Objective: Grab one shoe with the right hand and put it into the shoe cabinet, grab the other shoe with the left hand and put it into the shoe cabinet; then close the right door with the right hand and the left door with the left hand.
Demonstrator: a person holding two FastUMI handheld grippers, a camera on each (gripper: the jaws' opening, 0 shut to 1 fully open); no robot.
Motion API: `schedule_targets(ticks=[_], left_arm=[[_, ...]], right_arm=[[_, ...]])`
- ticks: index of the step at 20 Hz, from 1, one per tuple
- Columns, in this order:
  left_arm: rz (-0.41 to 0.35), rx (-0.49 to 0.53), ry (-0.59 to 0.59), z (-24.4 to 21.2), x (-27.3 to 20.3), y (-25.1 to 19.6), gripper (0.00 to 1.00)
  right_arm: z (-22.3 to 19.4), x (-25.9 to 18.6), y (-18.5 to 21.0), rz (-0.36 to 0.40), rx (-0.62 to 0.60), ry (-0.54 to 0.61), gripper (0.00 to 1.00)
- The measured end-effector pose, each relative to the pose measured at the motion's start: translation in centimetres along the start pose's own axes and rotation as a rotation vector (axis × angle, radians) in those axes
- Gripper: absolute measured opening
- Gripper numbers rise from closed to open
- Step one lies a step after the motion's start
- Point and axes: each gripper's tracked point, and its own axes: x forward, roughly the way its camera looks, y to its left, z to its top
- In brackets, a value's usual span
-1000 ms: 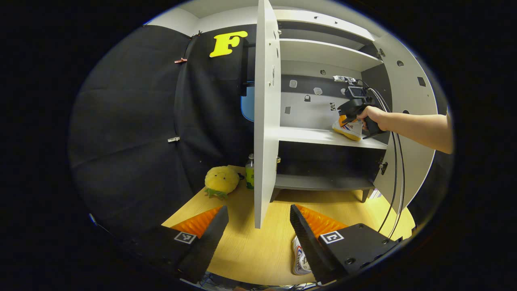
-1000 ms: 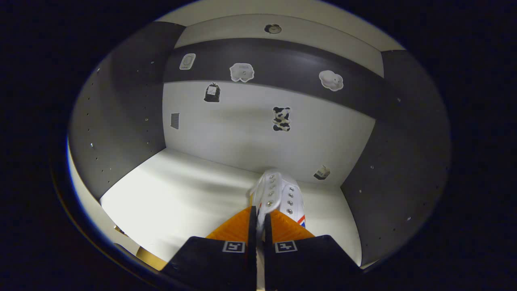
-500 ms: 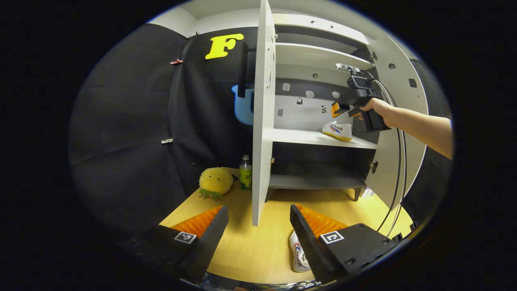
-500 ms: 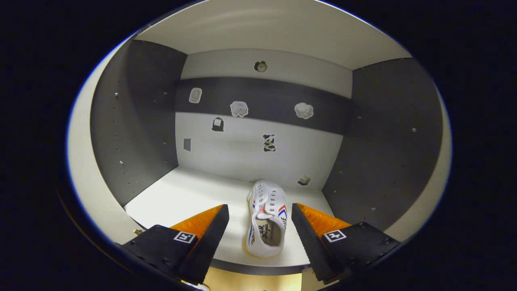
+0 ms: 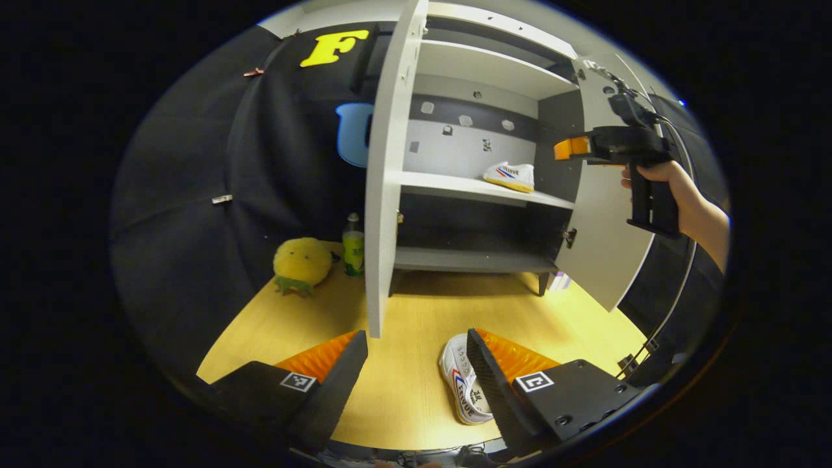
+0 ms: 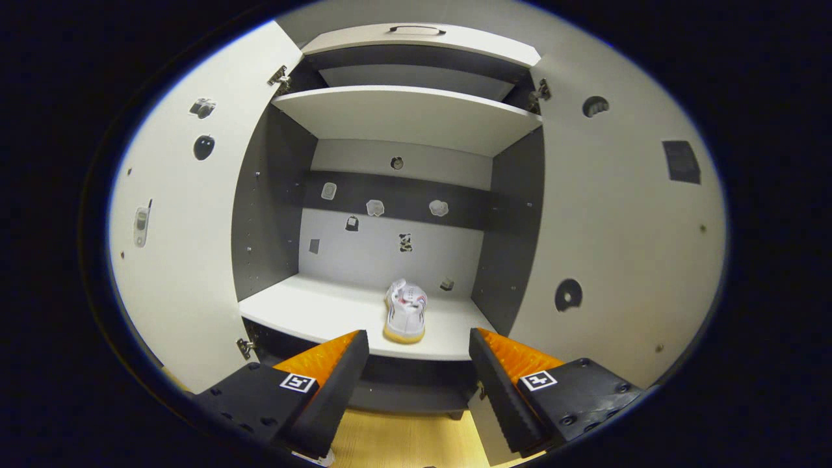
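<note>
One white shoe (image 6: 405, 309) (image 5: 510, 176) with red and blue stripes rests on the middle shelf (image 6: 312, 311) of the open shoe cabinet, toward its right side. My right gripper (image 6: 416, 364) is open, pulled back in front of that shelf; the left gripper view shows it (image 5: 564, 148) in a hand outside the cabinet, by the right door (image 5: 601, 227). The other white shoe (image 5: 460, 385) lies on the wooden floor (image 5: 403, 325), just inside the right finger of my open left gripper (image 5: 416, 367). The left door (image 5: 383, 169) stands open edge-on.
A yellow plush toy (image 5: 301, 262) and a green bottle (image 5: 353, 243) sit on the floor left of the cabinet. Cables (image 5: 663, 305) hang from the right gripper. The cabinet's upper shelf (image 6: 403, 114) and bottom shelf (image 5: 468, 260) are bare.
My right gripper opened off the shoe, left it on the middle shelf and drew back out of the cabinet. My left gripper moved down and closer to the shoe on the floor.
</note>
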Motion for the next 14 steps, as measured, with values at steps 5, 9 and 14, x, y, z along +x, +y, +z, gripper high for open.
schedule_targets(ticks=[5, 9, 14], left_arm=[[-0.121, -0.003, 0.138, -5.0, 3.6, -2.4, 0.96], [-0.183, -0.026, 0.269, -9.9, 5.7, -4.0, 0.96], [-0.212, 0.062, 0.384, -14.4, 8.9, -5.1, 0.94]], right_arm=[[-9.1, -8.1, 0.2, 0.007, 0.05, 0.142, 0.98], [-16.0, -13.9, -1.7, -0.054, 0.1, 0.301, 0.98], [-19.8, -17.8, -3.5, -0.111, 0.13, 0.408, 0.99]])
